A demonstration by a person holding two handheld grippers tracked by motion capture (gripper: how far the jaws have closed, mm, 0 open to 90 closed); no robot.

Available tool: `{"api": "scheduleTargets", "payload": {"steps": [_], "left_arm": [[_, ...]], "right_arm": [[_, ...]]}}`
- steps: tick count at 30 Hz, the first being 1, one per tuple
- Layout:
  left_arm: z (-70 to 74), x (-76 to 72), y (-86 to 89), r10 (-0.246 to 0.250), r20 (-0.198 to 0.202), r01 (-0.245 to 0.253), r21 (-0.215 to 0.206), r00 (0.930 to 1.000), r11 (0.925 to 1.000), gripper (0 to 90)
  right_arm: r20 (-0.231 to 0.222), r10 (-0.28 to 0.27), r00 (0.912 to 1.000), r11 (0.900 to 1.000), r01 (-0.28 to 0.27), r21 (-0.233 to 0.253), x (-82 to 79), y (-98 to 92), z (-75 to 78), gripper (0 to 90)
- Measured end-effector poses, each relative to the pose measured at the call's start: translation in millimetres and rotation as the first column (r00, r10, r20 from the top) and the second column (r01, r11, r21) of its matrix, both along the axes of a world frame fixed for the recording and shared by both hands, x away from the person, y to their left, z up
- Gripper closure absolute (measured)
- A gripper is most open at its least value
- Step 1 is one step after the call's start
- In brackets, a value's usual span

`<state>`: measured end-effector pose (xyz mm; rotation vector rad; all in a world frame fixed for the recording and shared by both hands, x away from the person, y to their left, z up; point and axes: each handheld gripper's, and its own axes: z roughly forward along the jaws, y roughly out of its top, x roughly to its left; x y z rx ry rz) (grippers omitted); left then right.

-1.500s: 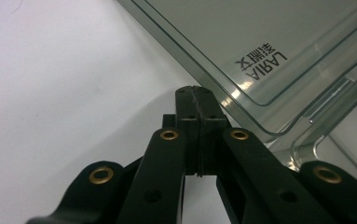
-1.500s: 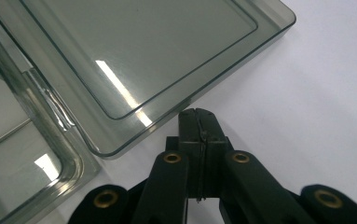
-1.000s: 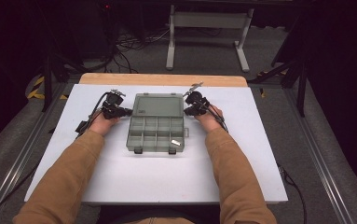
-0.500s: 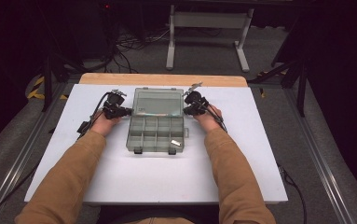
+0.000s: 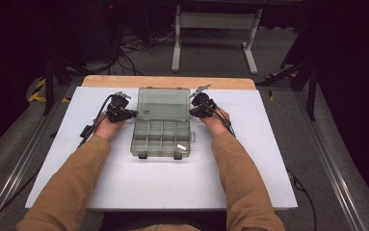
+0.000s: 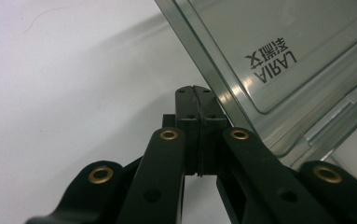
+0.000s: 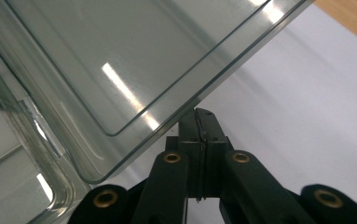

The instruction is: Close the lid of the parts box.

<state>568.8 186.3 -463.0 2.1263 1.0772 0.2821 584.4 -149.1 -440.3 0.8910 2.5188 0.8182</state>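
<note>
A clear grey compartment box (image 5: 160, 139) stands in the middle of the white table (image 5: 172, 187), its lid (image 5: 164, 103) swung open toward the far side. My left gripper (image 5: 133, 114) is at the lid's left edge and my right gripper (image 5: 191, 111) at its right edge. In the left gripper view the jaws are shut with nothing between them, and the tips (image 6: 195, 91) lie against the side of the tilted lid (image 6: 278, 51). The right gripper (image 7: 199, 114) is also shut and empty, tucked just under the rim of the lid (image 7: 120, 60). A small shiny part (image 5: 182, 147) lies in a front right compartment.
Two dark latches (image 5: 142, 155) hang at the box's front edge. A wooden strip (image 5: 167, 82) borders the table's far side. On the floor beyond stand a metal frame (image 5: 216, 29) and loose cables (image 5: 134, 41). The person's sleeves cover the near table on both sides.
The lid's far edge has swung a little farther back, and both grippers have moved slightly away with it. The box base has stayed put.
</note>
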Motion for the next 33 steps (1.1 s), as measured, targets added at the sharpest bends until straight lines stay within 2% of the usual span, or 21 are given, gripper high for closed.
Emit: {"api": "scheduleTargets", "payload": {"steps": [4,22,24,27,33], "left_arm": [[2.0,-0.5,0.0,0.003,0.016,-0.003,0.005,0.9999,1.0,89.9],[8.5,-2.6,1.2,0.019,0.049,-0.018,-0.021,0.9986,0.9996,89.9],[9.1,-3.4,0.5,0.022,0.046,-0.02,-0.035,0.9987,0.9992,89.9],[10.3,-3.5,1.0,0.022,0.059,-0.02,-0.026,0.998,0.9995,89.9],[13.9,-5.3,0.7,0.024,0.073,-0.021,-0.037,0.997,0.9991,89.9]], "right_arm": [[0.013,-0.001,0.9999,1.0,0.001,0.016,-1.0,-1.4,4.0,90.0],[0.058,-0.009,0.9983,0.997,0.005,0.073,-5.1,-4.2,16.4,90.0],[0.061,-0.008,0.9981,0.997,0.003,0.079,-5.5,-4.7,17.5,90.0],[0.068,-0.006,0.9977,0.996,0.0,0.085,-6.5,-5.3,19.8,90.0],[0.076,0.001,0.9971,0.995,-0.008,0.098,-9.2,-6.5,24.6,90.0]]}}
